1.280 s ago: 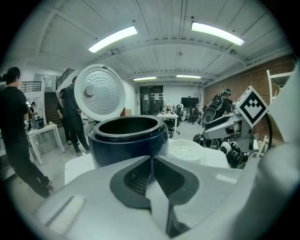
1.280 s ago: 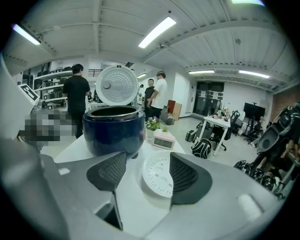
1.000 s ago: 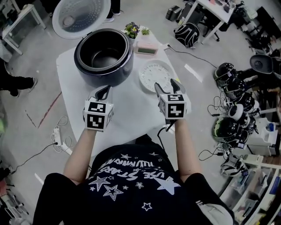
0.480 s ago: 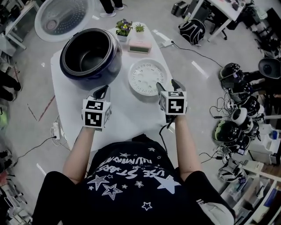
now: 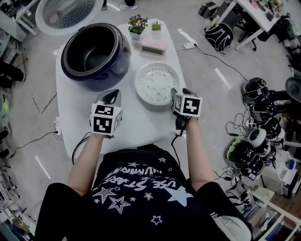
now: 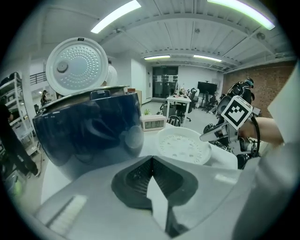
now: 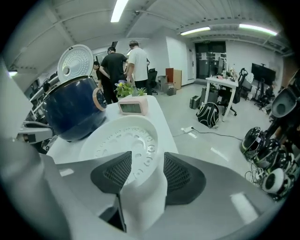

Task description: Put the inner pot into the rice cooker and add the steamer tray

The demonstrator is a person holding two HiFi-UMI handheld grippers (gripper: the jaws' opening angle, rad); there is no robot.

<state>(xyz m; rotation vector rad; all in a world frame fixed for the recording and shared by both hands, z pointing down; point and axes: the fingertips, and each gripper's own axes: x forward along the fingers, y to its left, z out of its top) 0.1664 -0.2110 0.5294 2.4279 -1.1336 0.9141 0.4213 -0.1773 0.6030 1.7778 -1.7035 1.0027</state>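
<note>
**Head view.** A white surface carries the open rice cooker at its far left. The cooker's lid stands raised behind it, and the dark inner pot sits inside the body. The white steamer tray lies flat on the surface just right of the cooker and apart from it. A pink clock and two small potted plants stand at the far edge. The left gripper is over the surface near the cooker's front. The right gripper is at the tray's right-hand rim.

**Left gripper view.** The fingers are fully together with nothing between them. The cooker body fills the left of the frame, and the tray lies ahead to the right. The other gripper is at the tray's far side.

**Right gripper view.** The fingers stand about half apart and have just been closing. The tray's near rim lies between them, one finger over the perforated inside and the other outside the wall. Firm pad contact on the rim is not evident, and the tray rests on the surface. Two people stand in the background beyond the cooker. A backpack lies on the floor to the right.
</note>
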